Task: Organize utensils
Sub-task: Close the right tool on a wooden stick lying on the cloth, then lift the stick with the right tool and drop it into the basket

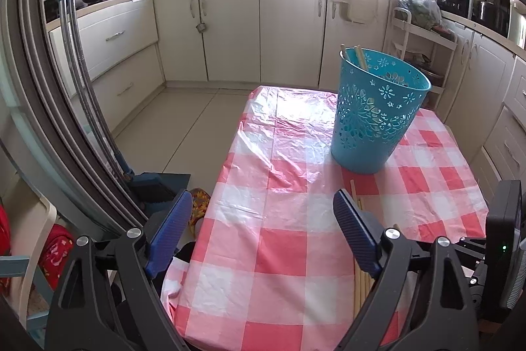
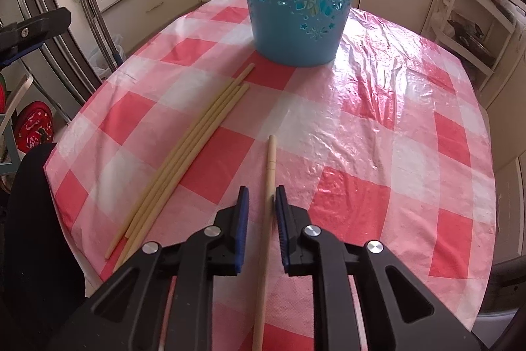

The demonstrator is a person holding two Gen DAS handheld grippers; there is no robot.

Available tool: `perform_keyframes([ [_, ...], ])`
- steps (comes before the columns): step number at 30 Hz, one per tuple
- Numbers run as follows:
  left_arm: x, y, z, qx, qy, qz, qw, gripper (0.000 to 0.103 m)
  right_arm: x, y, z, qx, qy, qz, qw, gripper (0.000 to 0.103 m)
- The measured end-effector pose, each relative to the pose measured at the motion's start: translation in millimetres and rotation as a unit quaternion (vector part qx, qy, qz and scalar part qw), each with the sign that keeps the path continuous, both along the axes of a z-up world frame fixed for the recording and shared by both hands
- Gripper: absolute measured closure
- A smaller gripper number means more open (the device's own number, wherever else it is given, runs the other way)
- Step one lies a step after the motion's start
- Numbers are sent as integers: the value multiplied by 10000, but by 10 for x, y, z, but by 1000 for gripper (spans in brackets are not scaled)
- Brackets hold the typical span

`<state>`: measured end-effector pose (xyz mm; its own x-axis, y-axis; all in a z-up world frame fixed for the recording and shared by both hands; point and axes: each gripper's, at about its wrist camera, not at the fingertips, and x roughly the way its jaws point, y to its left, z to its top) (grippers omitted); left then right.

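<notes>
A teal cut-out basket (image 1: 378,120) (image 2: 302,5) stands on the pink-and-white checked tablecloth (image 1: 279,153) (image 2: 394,120), with a few chopsticks (image 1: 360,56) leaning inside it. Several loose chopsticks (image 2: 190,153) (image 1: 361,291) lie in a bundle on the cloth. A single chopstick (image 2: 270,160) lies apart from them, running between the fingers of my right gripper (image 2: 261,196). The jaws stand narrowly apart; the stick sits against the right pad only, so they are open. My left gripper (image 1: 263,194) hovers wide open over the table's left part, nothing between its fingers.
Metal mop poles (image 1: 75,55) and a dustpan (image 1: 157,183) stand left of the table. A white shelf cart (image 1: 424,38) is beyond the basket on the right. Kitchen cabinets (image 1: 230,28) line the far wall. A chair with red cloth (image 1: 56,249) sits at the near left.
</notes>
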<state>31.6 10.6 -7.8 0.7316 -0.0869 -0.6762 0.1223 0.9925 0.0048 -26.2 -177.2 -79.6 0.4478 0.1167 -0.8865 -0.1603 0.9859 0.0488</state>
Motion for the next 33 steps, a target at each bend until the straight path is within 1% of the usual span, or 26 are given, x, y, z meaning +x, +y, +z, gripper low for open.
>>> perform_keyframes([
  [3, 8, 2, -21, -19, 43, 11, 10000, 18, -20, 12, -4, -67, -45, 17, 10000, 86],
  [5, 3, -5, -25, -8, 54, -9, 10000, 18, -14, -20, -3, 28, -30, -40, 10000, 97],
  [7, -7, -18, -19, 29, 35, -28, 10000, 18, -18, -95, -1, 312, 13, -200, 9993, 97],
  [8, -11, -16, -22, 38, 32, -32, 10000, 18, -30, -153, 5, 562, 18, -314, 9979, 97],
  [10, -7, -22, -30, 44, 45, -33, 10000, 17, -76, -247, 46, 990, -48, -455, 9940, 97],
  [13, 8, -18, -62, 26, 105, -14, 9999, 17, -147, -338, 149, 1431, -166, -583, 9878, 97],
  [18, 12, -52, -95, 49, 151, -43, 9999, 17, -179, -503, 377, 2161, -387, -787, 9724, 97],
  [22, 13, -82, -114, 76, 167, -69, 9998, 16, -165, -571, 677, 2553, -754, -830, 9603, 97],
  [26, 19, -92, -143, 79, 211, -73, 9997, 16, -71, -616, 1078, 2853, -1289, -855, 9459, 97],
  [29, 28, -98, -187, 69, 282, -72, 9996, 16, 81, -644, 1409, 2941, -1736, -888, 9357, 97],
  [33, 33, -114, -239, 53, 355, -78, 9993, 16, 343, -627, 1810, 2887, -2394, -956, 9220, 97],
])
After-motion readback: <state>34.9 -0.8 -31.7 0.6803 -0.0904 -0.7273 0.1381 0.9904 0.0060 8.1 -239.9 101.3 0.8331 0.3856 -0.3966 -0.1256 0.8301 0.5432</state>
